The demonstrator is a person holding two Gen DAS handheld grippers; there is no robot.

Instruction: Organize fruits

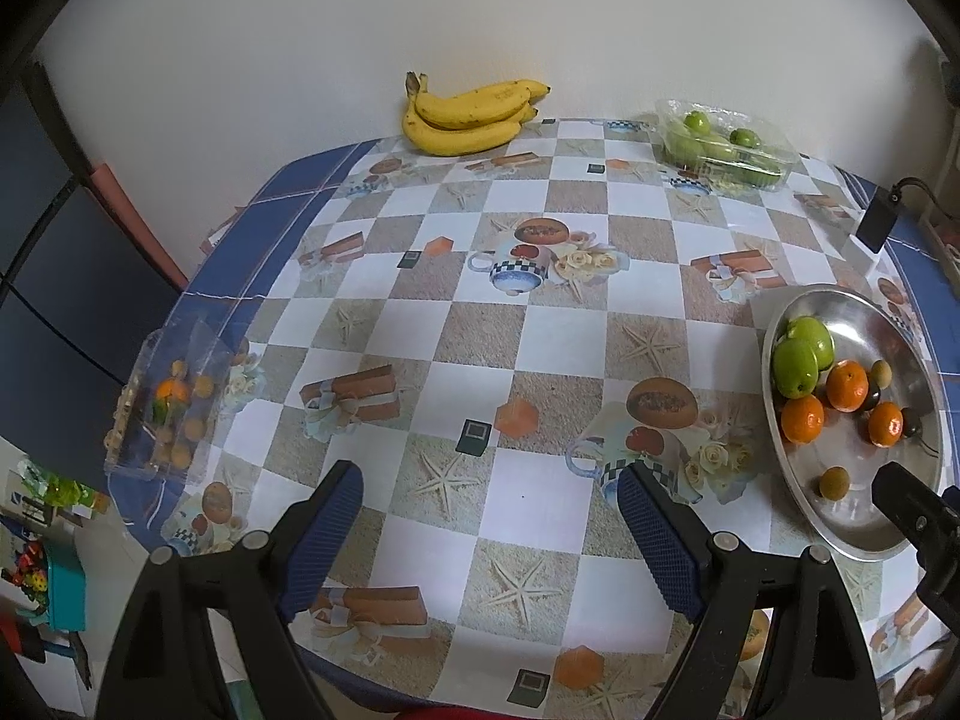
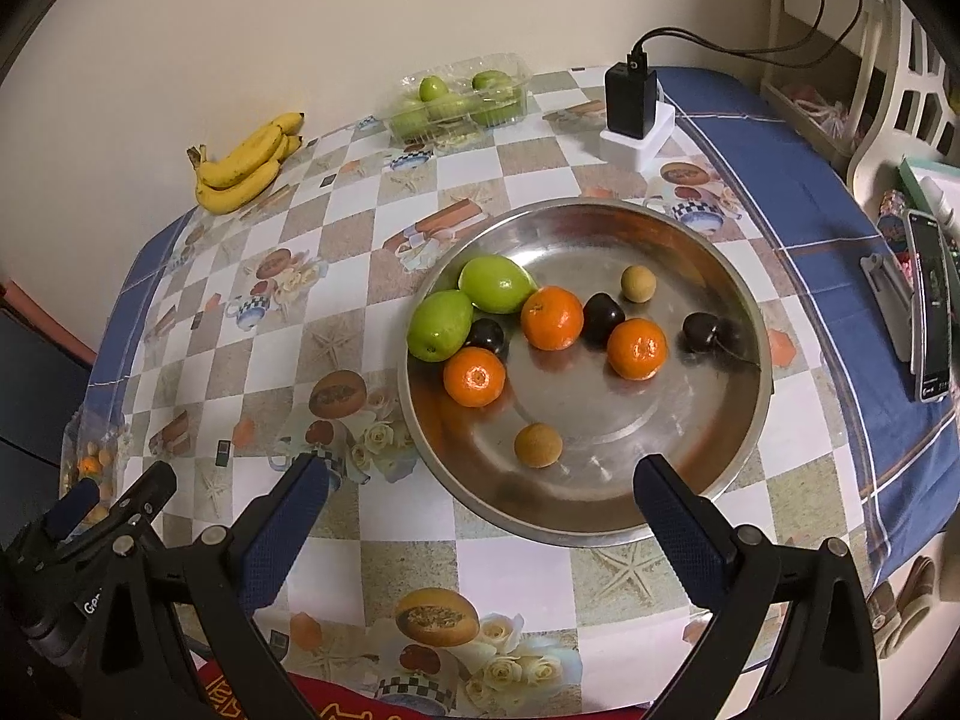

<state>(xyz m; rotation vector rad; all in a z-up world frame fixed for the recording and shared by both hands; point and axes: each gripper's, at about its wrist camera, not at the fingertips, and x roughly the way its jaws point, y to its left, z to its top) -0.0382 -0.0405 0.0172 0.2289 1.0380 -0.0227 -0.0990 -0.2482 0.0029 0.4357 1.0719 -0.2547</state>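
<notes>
A steel bowl holds two green fruits, three oranges, dark plums and two small brown fruits. The bowl also shows in the left wrist view. A bunch of bananas lies at the table's far edge by the wall. A clear tray of green fruits stands at the far right. A clear box with an orange and small fruits sits at the left edge. My left gripper is open and empty above the table's near side. My right gripper is open and empty before the bowl's near rim.
A black charger on a white block with a cable stands behind the bowl. A phone on a stand is at the right edge. A white chair stands beyond the table's right side. The wall is close behind the table.
</notes>
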